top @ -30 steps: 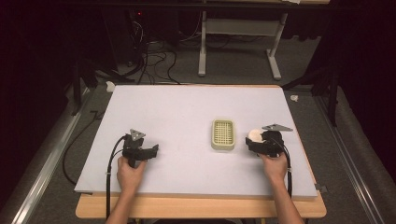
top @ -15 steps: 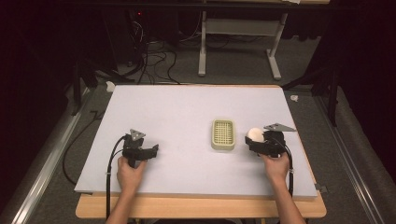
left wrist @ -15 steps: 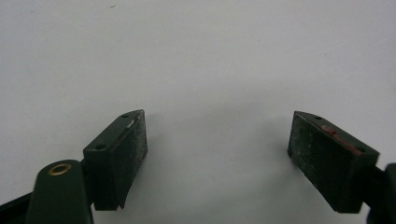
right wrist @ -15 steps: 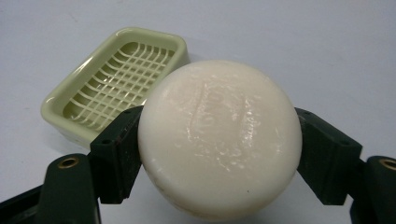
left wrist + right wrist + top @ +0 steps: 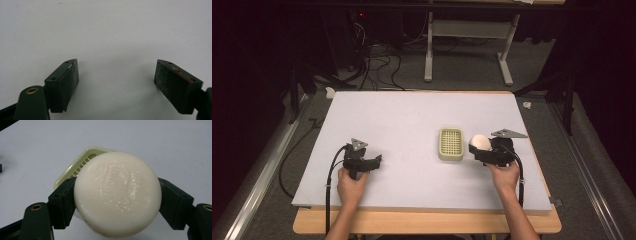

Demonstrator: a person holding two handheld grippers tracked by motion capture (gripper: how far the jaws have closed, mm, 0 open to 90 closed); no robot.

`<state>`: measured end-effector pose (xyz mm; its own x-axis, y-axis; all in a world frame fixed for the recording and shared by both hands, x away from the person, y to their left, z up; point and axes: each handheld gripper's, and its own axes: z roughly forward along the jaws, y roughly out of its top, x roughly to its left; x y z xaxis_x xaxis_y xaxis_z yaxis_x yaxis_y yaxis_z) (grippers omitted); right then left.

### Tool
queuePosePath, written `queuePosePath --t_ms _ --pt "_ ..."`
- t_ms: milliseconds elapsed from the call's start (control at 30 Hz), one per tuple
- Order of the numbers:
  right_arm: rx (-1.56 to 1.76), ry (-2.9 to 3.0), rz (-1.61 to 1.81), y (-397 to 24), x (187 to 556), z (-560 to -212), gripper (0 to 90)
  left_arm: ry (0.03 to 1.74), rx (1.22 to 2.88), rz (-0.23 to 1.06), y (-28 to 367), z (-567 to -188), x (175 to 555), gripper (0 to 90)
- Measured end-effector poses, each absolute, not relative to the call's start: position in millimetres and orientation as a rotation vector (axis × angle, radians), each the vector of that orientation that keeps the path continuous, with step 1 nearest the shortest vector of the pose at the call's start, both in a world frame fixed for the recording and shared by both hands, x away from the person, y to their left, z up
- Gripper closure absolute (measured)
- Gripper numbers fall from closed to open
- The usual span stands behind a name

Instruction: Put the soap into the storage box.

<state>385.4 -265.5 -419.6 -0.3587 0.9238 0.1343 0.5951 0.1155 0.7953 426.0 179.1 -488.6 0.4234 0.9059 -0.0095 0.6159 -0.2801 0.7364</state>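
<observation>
- While clamped in right gripper (image 5: 117, 202), round white soap (image 5: 117, 193) just beside pale green soap dish (image 5: 450, 144).
- Left gripper (image 5: 116, 82) jaws apart, empty, over white table (image 5: 402, 120).

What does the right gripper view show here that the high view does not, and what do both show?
Right gripper view: raised lettering pressed into the round white soap, and both pads of the right tongs clamped on its sides. High view: the left tongs on the table, apart from the soap, both forearms, and cables on the floor behind. Both: the soap held by the right tongs, with the pale green slotted soap dish just beyond it.
</observation>
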Motion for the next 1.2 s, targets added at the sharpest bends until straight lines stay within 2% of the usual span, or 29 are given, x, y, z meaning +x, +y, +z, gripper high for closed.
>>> queuePosePath --t_ms 433,1200 --pt "1.406 2.054 1.099 -242 391 -408 25.0 1.283 2.006 0.551 179 -489 426 20.1" --pt "1.378 2.103 1.039 -218 410 -410 25.0 1.283 2.005 0.551 179 -489 426 20.1"
